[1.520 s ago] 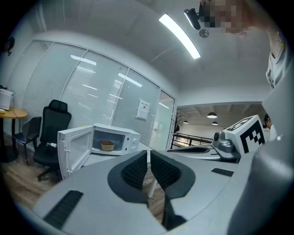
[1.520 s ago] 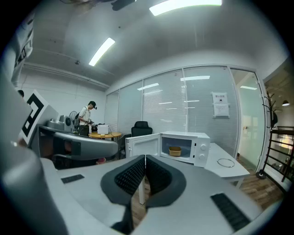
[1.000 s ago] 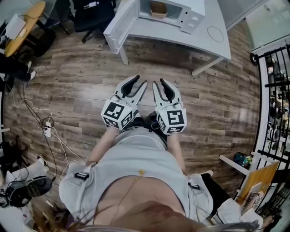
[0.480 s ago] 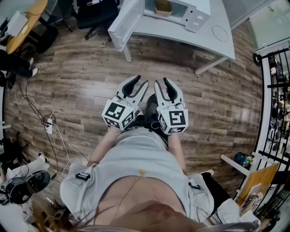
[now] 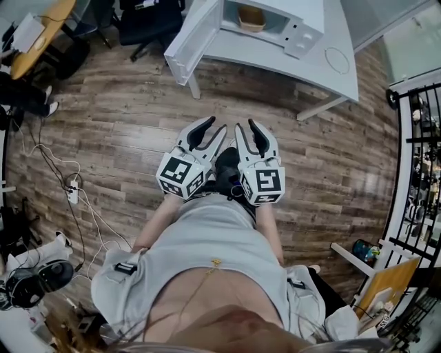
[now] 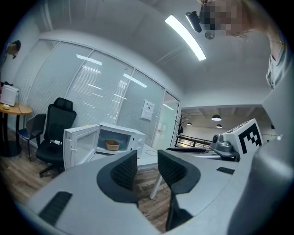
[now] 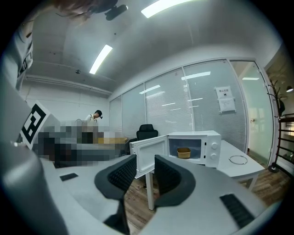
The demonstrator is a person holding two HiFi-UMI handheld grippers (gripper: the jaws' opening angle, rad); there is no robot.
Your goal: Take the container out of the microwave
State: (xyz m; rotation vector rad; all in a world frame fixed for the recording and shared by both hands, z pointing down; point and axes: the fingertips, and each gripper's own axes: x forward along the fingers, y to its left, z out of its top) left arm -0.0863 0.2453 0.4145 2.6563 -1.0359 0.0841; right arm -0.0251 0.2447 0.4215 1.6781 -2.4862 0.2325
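White microwave point(image 5: 300, 34), door open, on white table point(image 5: 275, 61); tan bowl-shaped container point(image 5: 251, 18) inside. Left gripper point(image 5: 213, 124): spread, empty. Right gripper point(image 5: 244, 124): spread, empty, jaws just closing. Paper wall notice point(image 7: 226, 99): print illegible.

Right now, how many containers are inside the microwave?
1. A tan container sits inside the open white microwave on the white table. Part of the cavity is hidden, so another could be missed.
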